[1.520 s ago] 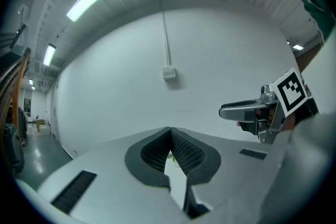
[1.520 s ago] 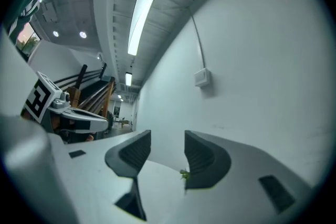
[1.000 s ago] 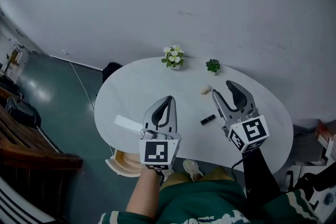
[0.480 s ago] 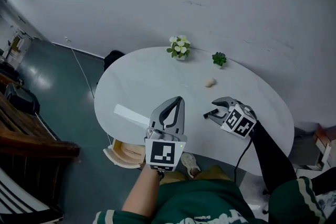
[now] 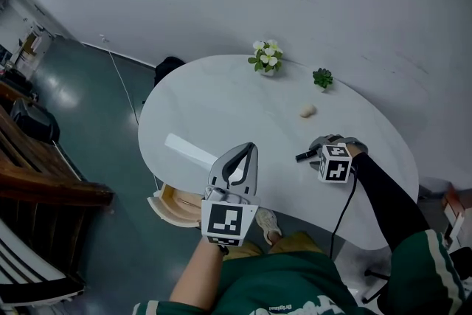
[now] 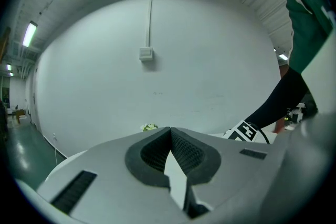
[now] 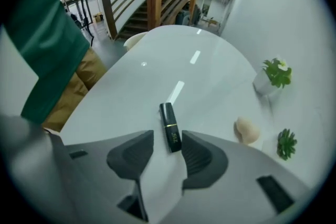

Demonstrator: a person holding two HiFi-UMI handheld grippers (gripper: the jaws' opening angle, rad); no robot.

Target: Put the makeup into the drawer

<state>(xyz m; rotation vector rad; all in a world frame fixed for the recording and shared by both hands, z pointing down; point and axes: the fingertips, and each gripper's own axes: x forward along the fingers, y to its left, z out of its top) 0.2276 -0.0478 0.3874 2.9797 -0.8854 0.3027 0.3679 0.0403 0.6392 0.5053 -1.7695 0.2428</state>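
Observation:
A black lipstick (image 7: 170,127) lies flat on the white oval table (image 5: 221,107); the head view shows the lipstick (image 5: 303,156) near the front right. My right gripper (image 7: 167,145) points steeply down over it, and the tube's near end lies between the jaws, close to the right pad. The jaws have just been closing and are still open, with a gap on the left side. The right gripper (image 5: 322,147) hides part of the tube in the head view. My left gripper (image 5: 249,150) hovers at the table's front edge, tips together, holding nothing. An open wooden drawer (image 5: 175,204) sticks out below the table.
A beige makeup sponge (image 5: 307,111) lies behind the lipstick; the right gripper view shows the sponge (image 7: 246,130) to the right. A white flower pot (image 5: 266,57) and a small green plant (image 5: 322,77) stand at the far edge. A white strip (image 5: 189,150) lies front left.
My right gripper has dropped from above the table down to the lipstick and tipped to point downward. The left gripper has sunk a little toward the front edge.

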